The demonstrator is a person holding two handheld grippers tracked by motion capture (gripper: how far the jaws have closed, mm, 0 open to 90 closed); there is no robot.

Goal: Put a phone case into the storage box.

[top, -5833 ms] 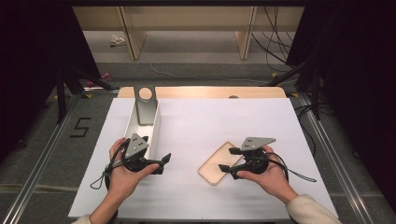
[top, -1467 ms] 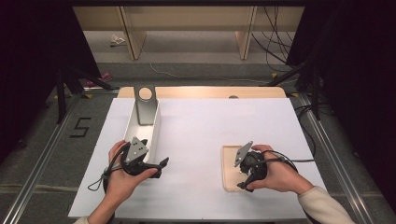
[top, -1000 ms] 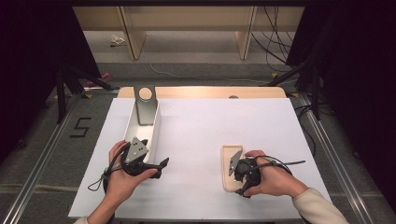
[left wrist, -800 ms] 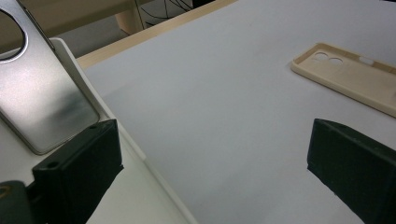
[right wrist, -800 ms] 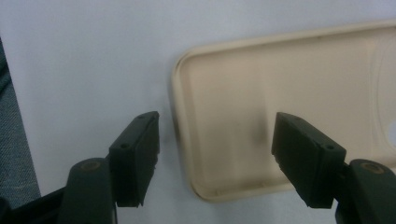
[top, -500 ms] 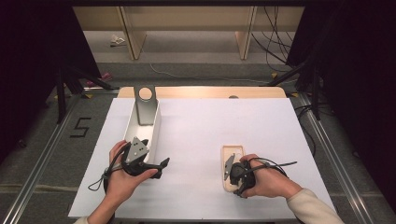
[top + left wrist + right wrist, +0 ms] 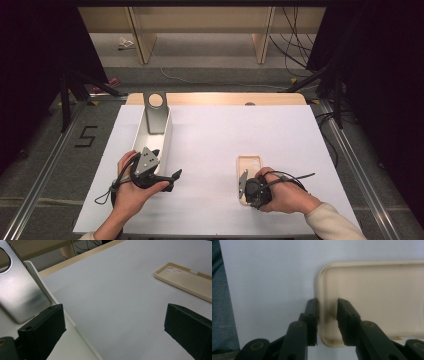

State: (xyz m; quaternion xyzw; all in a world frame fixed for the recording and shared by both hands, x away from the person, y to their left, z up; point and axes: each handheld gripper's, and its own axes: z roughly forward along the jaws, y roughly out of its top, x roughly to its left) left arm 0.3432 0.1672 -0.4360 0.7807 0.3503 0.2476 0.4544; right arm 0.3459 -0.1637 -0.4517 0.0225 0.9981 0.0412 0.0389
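A beige phone case (image 7: pixel 249 165) lies hollow side up on the white table (image 7: pixel 225 135), right of centre; it is also in the left gripper view (image 7: pixel 185 280). My right gripper (image 7: pixel 248 193) points down at its near end. In the right gripper view the jaws (image 7: pixel 327 305) straddle the case's rim (image 7: pixel 374 297), narrowly open, the left jaw against the outside wall. A silver phone (image 7: pixel 155 112) leans face down in a white box (image 7: pixel 166 137). My left gripper (image 7: pixel 171 181) rests beside the box's near end, open and holding nothing (image 7: pixel 115 322).
The white box's wall (image 7: pixel 62 315) runs just left of my left gripper, with the silver phone (image 7: pixel 22 295) inside. A wooden board edge (image 7: pixel 215 98) borders the table's far side. Cables (image 7: pixel 295 45) lie on the floor beyond.
The case has turned from a slant to straight and shifted nearer. My right gripper slid left and toward me to the case's near end. The left gripper has stayed put.
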